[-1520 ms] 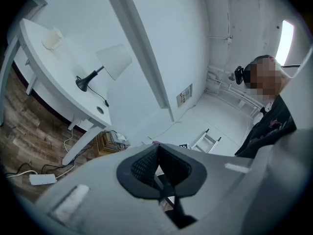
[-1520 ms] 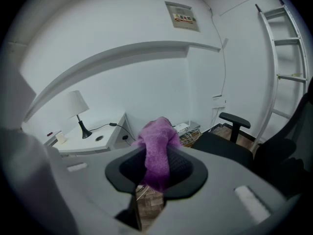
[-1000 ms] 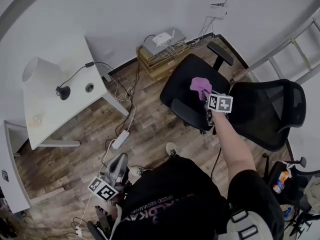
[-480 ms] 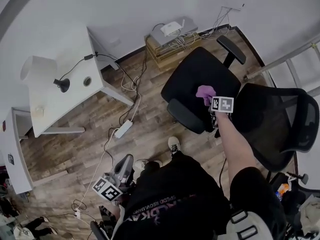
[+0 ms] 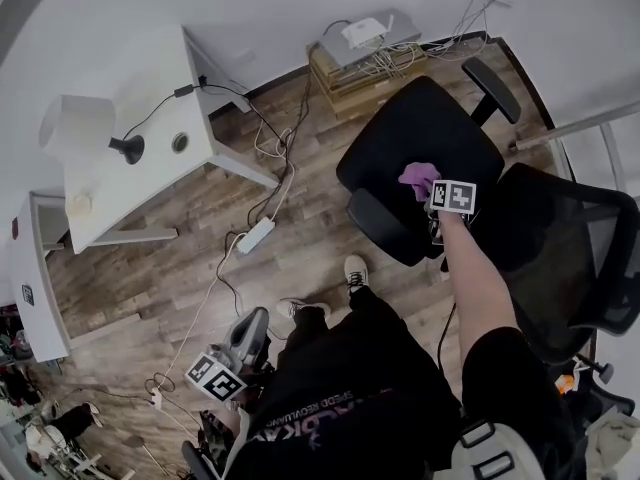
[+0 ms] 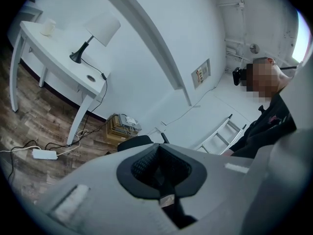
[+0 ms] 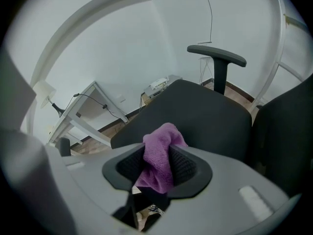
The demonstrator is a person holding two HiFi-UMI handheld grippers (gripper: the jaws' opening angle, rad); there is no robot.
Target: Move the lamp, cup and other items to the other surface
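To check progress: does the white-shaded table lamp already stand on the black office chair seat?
No, the white-shaded table lamp stands on the white desk by the wall, well apart from the black office chair.

Light: bright, even, diffuse; white walls (image 5: pixel 300 8) wash pale.
Shadows: faint, soft-edged.
Edges: strong fisheye bending; black corners in both gripper views.
Focus: right tool (image 7: pixel 157 163) housing soft up close; room sharp.

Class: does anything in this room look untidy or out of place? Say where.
Yes. A white power strip and loose cables sprawl over the wooden floor beside the white desk; more wiring tangles over the wooden crate by the wall.
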